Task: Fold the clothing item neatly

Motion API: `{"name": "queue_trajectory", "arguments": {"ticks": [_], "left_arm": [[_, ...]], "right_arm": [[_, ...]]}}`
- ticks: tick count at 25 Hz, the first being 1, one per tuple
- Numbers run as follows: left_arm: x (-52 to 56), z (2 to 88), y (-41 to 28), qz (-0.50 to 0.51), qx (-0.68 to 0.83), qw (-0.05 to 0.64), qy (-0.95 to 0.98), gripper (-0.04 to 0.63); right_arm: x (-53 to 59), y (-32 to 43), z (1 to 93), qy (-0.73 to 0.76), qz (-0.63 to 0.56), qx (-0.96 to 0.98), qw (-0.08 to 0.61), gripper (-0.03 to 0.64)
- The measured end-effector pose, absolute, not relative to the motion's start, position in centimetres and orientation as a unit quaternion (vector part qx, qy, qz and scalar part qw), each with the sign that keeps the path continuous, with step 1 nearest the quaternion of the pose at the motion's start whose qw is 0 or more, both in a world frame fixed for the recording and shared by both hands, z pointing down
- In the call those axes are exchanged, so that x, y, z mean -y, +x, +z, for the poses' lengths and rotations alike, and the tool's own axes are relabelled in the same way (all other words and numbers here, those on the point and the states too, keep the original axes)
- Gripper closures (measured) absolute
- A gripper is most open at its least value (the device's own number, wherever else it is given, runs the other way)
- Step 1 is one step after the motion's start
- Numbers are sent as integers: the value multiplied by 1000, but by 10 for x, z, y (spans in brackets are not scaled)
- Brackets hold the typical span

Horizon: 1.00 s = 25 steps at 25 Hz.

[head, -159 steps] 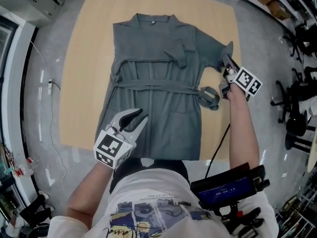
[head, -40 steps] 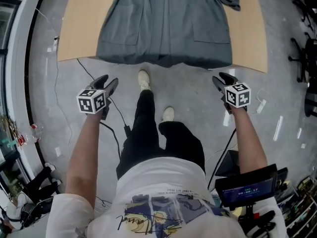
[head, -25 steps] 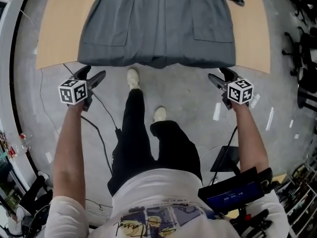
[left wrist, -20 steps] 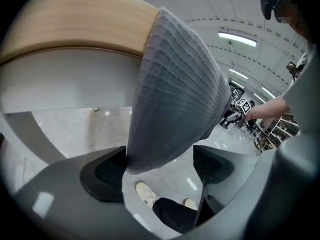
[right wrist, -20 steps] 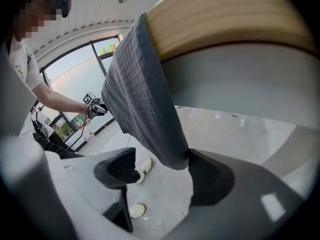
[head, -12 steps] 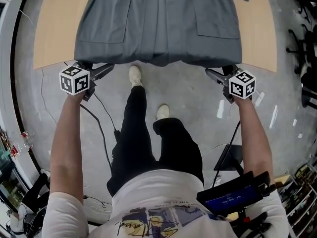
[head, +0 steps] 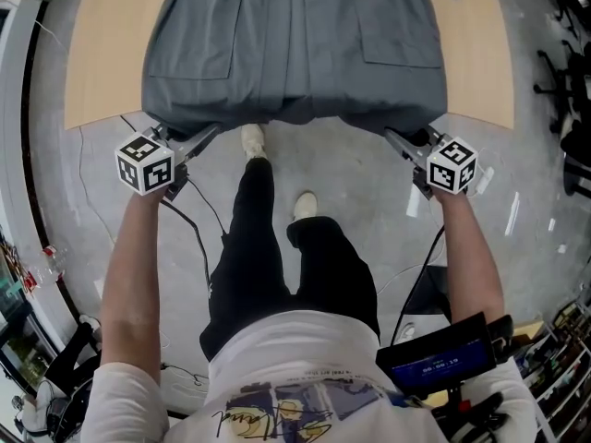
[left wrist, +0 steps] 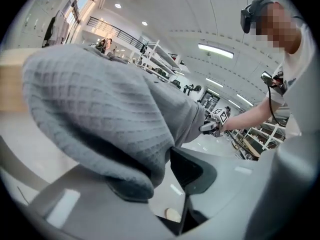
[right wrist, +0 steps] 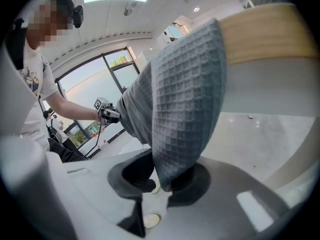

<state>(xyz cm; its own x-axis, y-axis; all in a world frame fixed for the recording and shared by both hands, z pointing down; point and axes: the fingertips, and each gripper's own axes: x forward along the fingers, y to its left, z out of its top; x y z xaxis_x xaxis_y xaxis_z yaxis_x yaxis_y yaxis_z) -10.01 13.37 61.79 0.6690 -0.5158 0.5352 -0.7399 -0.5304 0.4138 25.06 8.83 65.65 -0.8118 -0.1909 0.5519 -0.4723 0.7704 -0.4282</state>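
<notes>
A grey waffle-weave robe lies on the light wooden table, its hem hanging over the near edge. My left gripper is at the hem's left corner and my right gripper at its right corner. Both pairs of jaws have just been closing with cloth between them. In the left gripper view the left gripper pinches a thick roll of the robe. The right gripper view has the right gripper clamping a hanging fold of the robe.
The person's legs and pale shoes stand on the grey floor just before the table edge. A black cable trails on the floor at left. A dark screen device sits at the waist, bottom right. Office chairs stand at far right.
Both grippers rose from the floor side up to the hem's two corners and closed on the cloth. The hem corners now bunch slightly at the jaws.
</notes>
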Motion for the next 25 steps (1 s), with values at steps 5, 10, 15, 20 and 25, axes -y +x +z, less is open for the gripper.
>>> {"name": "queue_trajectory", "arguments": {"ticks": [5, 10, 15, 20, 25], "left_arm": [[-146, 611, -93, 151, 365, 328, 858, 535], [-156, 615, -91, 134, 364, 350, 853, 575], [-168, 614, -87, 121, 354, 369, 850, 577], [-176, 605, -84, 97, 349, 386, 848, 578], [-180, 589, -80, 90, 345, 395, 847, 578]], "right_arm": [[-101, 240, 654, 198, 284, 908, 237, 552], [-111, 232, 652, 215, 285, 907, 222, 581], [-126, 217, 642, 204, 283, 914, 208, 594], [-136, 203, 629, 189, 281, 921, 193, 595], [-143, 189, 609, 172, 278, 927, 182, 595]]}}
